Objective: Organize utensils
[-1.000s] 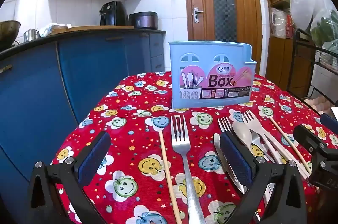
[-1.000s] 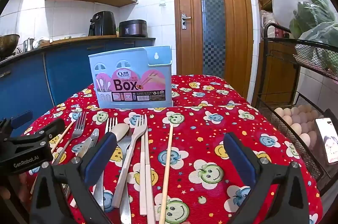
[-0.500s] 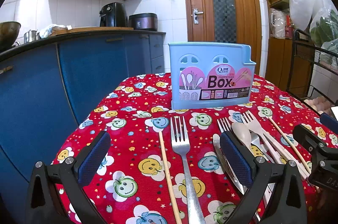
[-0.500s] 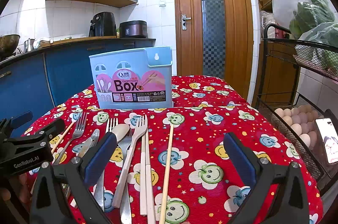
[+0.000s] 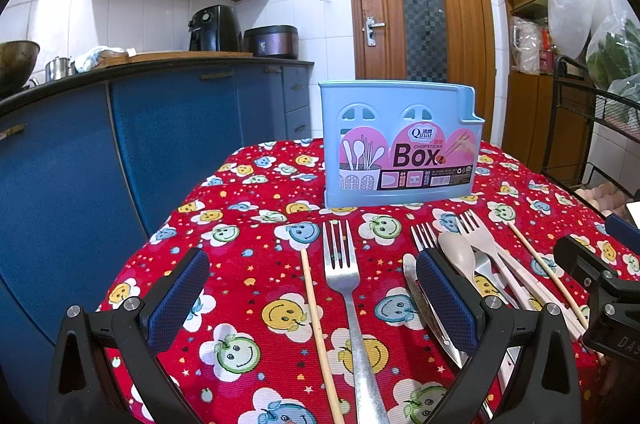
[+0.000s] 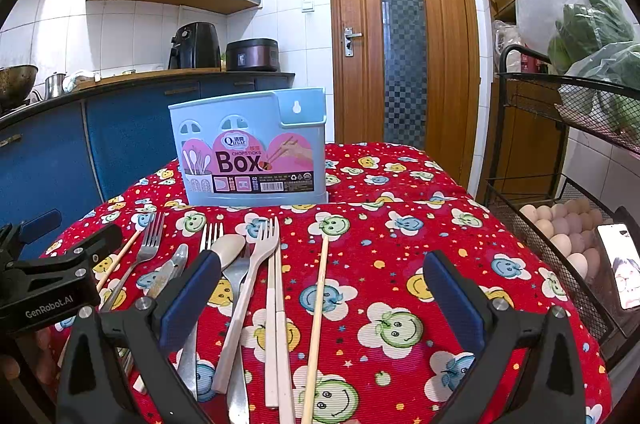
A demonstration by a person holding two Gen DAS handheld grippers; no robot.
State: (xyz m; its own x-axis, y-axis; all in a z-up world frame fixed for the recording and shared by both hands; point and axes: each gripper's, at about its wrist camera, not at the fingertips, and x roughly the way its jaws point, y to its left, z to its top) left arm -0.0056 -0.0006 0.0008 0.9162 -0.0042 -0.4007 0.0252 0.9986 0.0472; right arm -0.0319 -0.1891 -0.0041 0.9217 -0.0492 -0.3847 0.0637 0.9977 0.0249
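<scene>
- the utensils lie flat in a loose row on the red patterned cloth of the counter [image 6: 460,244], handles toward us, in front of the blue chopsticks box [image 5: 400,144], which stands upright farther back and looks empty from here.
- on the left side of the row a metal fork [image 5: 346,288] and a wooden chopstick [image 5: 316,324] lie just beside each other, apart from the rest.
- more to the right is a crowded group: a table knife [image 5: 424,300], a second metal fork [image 6: 210,232], a beige spoon [image 6: 228,248], a beige fork [image 6: 256,264], pale chopsticks [image 6: 276,312], and one more wooden chopstick [image 6: 318,308].
- our left tool [image 5: 312,300] is wide open and holds nothing; the metal fork and its chopstick lie between its fingers in the view.
- our right tool [image 6: 320,300] is also wide open and empty, above the beige fork, pale chopsticks and the single wooden chopstick.
- we judge that the task is at its very start: nothing is in the box yet, and we are choosing the first piece.
- the next move calls for lowering one tool onto a thin handle, closing on it alone without catching a neighbour, then lifting and tipping it upright into the box.
</scene>
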